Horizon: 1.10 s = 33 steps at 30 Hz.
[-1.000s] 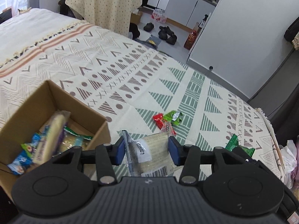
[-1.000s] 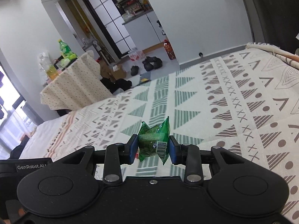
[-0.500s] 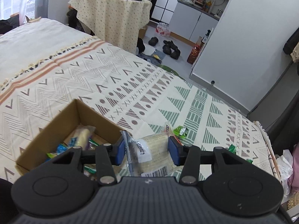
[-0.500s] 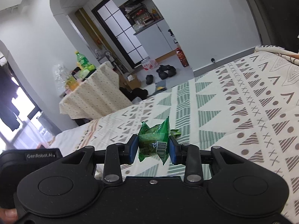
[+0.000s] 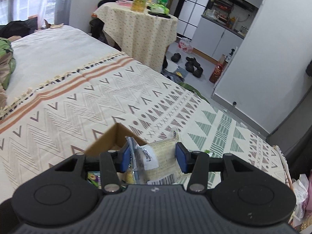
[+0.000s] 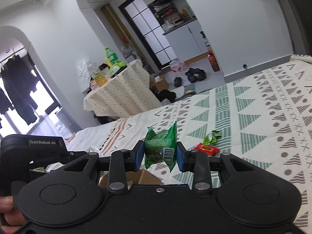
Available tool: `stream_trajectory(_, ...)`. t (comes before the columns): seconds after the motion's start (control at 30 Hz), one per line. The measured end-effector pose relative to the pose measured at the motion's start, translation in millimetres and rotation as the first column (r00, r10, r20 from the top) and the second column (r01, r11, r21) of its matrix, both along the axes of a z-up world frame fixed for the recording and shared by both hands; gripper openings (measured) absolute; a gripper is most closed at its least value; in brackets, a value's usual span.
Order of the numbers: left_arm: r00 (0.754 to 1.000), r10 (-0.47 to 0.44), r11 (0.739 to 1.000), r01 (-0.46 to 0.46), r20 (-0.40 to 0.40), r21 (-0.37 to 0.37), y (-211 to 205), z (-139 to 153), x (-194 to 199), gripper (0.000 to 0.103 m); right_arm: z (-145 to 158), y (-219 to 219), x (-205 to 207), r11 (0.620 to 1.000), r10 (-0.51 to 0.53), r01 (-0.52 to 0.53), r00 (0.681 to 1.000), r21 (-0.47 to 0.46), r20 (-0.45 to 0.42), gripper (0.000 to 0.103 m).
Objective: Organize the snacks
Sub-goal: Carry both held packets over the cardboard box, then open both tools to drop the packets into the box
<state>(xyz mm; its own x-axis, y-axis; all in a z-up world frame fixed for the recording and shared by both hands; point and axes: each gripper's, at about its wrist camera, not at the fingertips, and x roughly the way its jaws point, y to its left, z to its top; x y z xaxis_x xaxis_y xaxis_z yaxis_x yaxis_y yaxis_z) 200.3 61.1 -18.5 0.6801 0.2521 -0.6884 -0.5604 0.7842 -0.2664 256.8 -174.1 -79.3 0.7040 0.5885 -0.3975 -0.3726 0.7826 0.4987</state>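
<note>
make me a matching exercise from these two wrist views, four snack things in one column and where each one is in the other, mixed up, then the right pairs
Things:
1. pale clear-wrapped snack
2. green packet with barcode
3. red packet
4. cardboard box

Places:
A. lying loose on the patterned bedspread
B. clamped in the right gripper
C. open on the bed below the left gripper
D. clamped in the left gripper

Pairs: 1-D, 2-B, 3-A, 4-C

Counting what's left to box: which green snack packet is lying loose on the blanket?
The crumpled green packet beside the red packet; the other green packet is clamped in the right gripper.
</note>
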Motion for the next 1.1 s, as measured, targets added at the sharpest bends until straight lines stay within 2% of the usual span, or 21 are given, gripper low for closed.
stream_trajectory(0.37,0.999,0.051,0.998,-0.051,-0.008,-0.038,45,-11,-16,0.047,-1,32,-7,0.998,0.050,-0.049,0.999,-0.048,0.008,0.034)
stream_trajectory(1.0,0.996,0.048,0.974,-0.064,-0.078,-0.216,99,-70,-13,0.048,-11,91,-5,0.989,0.095,-0.094,0.995,-0.114,0.002,0.034)
stream_trajectory(1.1,0.995,0.034,0.975,-0.053,-0.092,-0.217,104,-75,-14,0.050,-14,103,-5,0.985,0.112,-0.112,0.994,-0.130,-0.008,0.034)
